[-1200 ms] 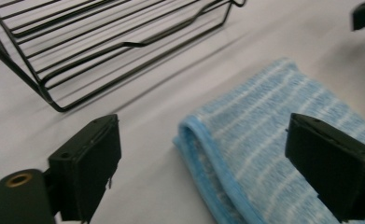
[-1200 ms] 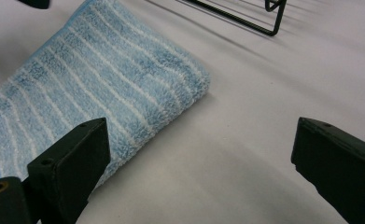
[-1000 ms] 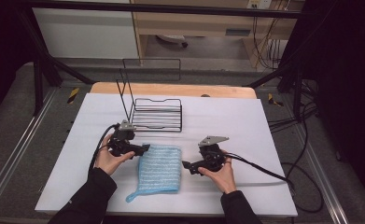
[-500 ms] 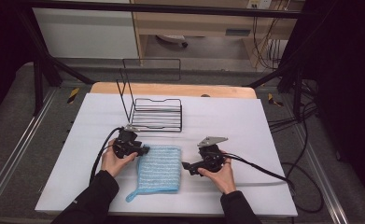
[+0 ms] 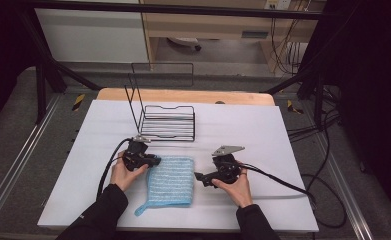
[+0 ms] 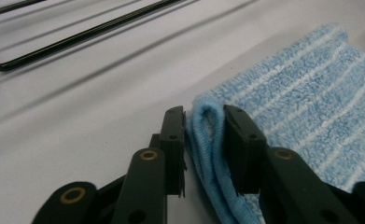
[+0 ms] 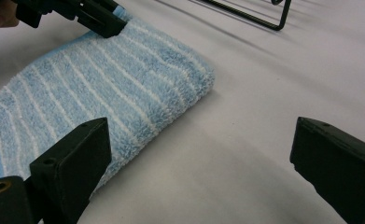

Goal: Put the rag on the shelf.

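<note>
I can read no words, numbers or brand marks anywhere here. My tongs carry no lettering that I can make out, only plain black parts with brass-coloured rivets. The blue striped towel [image 5: 170, 180] has no tag or print that I can see. The white tabletop [image 5: 243, 130] is blank, and so is the wire rack [image 5: 168, 122]. On the floor to either side of the tabletop lie small yellow-and-black striped markers [image 5: 78, 101], hazard stripes with no text. A pale plate on the wooden furniture [image 5: 255, 34] behind is too small and blurred to read.
</note>
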`<state>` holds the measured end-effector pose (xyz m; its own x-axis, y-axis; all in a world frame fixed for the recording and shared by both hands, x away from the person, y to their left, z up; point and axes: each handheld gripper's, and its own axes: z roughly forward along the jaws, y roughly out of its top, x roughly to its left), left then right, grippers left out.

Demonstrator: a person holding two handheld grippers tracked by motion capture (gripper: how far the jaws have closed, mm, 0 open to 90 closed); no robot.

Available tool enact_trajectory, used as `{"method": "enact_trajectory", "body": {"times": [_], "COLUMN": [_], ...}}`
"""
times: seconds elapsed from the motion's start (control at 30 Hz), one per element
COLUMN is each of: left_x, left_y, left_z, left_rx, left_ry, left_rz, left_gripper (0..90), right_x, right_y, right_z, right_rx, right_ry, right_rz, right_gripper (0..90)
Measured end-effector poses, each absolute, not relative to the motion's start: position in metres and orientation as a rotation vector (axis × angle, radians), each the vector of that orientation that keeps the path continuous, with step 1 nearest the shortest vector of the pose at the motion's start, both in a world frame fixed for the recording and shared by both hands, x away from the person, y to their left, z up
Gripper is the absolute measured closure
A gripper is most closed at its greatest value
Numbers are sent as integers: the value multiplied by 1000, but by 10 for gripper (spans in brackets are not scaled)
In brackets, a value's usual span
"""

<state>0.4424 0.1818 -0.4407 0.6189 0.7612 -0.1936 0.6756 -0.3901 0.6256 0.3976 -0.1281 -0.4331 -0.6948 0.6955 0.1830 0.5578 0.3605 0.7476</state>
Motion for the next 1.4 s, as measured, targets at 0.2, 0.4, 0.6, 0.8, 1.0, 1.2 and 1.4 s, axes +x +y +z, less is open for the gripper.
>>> {"method": "enact_trajectory", "body": {"times": [0.2, 0.4, 0.6, 0.8, 1.0, 1.2, 1.4], "left_x": [442, 442, 442, 442, 441, 441, 441], "left_y": [181, 181, 181, 182, 182, 182, 183], "left_z": [-441, -441, -442, -442, -443, -443, -443], "left_rx": [2151, 2157, 2149, 2158, 2156, 2155, 2148], "left_ry": [1133, 1132, 1124, 1110, 1102, 1099, 1107], "left_rz": [141, 144, 146, 146, 154, 155, 151], "left_gripper": [753, 773, 773, 772, 771, 771, 775], "right_x": [401, 413, 428, 437, 440, 441, 444], "right_y": [-127, -120, -104, -94, -92, -91, -91], "right_z": [-432, -425, -434, -445, -452, -455, -454], "right_rx": [1159, 1219, 1273, 1278, 1313, 1346, 1399], "right_ry": [2427, 2344, 2347, 2374, 2431, 2461, 2501], "right_rz": [1285, 1364, 1348, 1283, 1262, 1275, 1288], "right_gripper": [89, 206, 351, 498, 621, 686, 781]}}
